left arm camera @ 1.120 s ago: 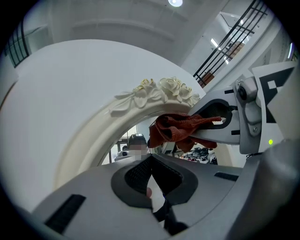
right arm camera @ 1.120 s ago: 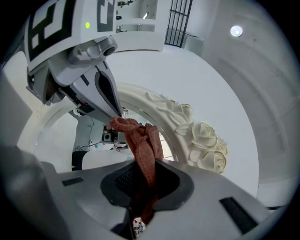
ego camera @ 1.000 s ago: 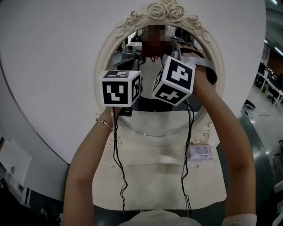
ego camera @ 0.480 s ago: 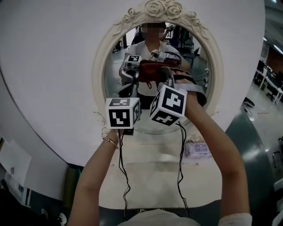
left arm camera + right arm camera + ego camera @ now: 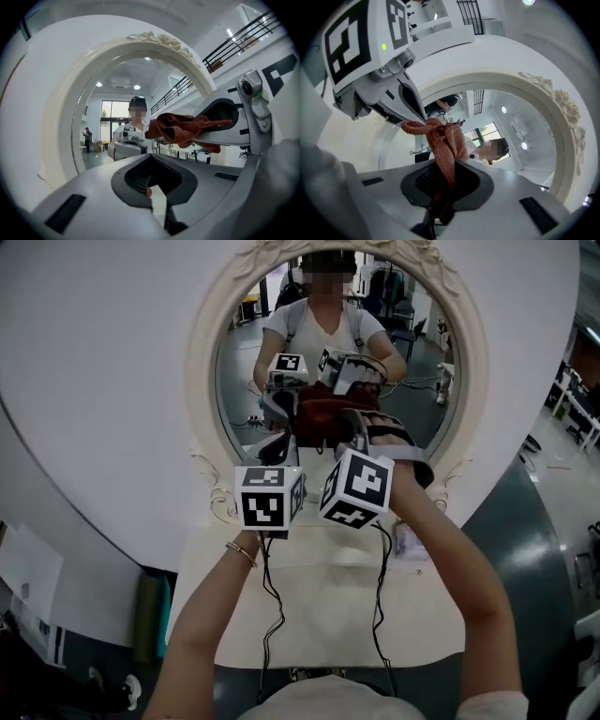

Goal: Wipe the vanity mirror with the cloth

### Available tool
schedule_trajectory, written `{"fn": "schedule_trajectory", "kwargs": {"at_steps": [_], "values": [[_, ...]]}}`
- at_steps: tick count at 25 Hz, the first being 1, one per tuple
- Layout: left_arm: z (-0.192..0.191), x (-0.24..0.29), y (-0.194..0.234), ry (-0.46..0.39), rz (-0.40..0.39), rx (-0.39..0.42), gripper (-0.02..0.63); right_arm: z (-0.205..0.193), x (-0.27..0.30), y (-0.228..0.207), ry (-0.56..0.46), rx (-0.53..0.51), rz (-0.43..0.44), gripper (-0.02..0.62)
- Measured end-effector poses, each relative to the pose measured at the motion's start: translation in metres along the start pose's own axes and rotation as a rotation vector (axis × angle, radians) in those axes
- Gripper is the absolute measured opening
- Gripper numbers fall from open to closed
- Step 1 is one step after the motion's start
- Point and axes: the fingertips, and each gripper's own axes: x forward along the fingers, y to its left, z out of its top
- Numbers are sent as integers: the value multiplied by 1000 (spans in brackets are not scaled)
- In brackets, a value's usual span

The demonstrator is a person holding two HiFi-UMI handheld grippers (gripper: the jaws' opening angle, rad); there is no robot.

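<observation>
Right gripper (image 5: 445, 187) pinching red cloth (image 5: 443, 145), held at lower part of vanity mirror (image 5: 246, 381). Left gripper (image 5: 152, 190) just beside, jaws pressed together, empty.

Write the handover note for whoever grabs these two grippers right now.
Right gripper: shut on the reddish-brown cloth, raised in front of the lower glass of the vanity mirror.
Left gripper: shut, empty, close beside the right one.
Done: the cloth is in the jaws and up at the mirror. Whether it touches the glass, or how much has been wiped, cannot be told.
Left: probably wiping across the whole glass.
</observation>
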Motion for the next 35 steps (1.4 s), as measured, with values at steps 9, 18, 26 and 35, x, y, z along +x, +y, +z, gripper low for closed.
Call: {"fn": "schedule_trajectory", "kwargs": {"at_steps": [9,18,26,35], "values": [[-74,3,-6,111,-4,-47,3,-27,20,81,39,52,144,60],[-137,2,-10,196,-13,-102,3,-56,36,163,69,90,262,60],[-181,1,-18,251,-21,-132,3,-73,48,217,91,107,339,60],[-208,-1,-23,294,-14,-159,3,-80,56,251,109,114,409,60]]}}
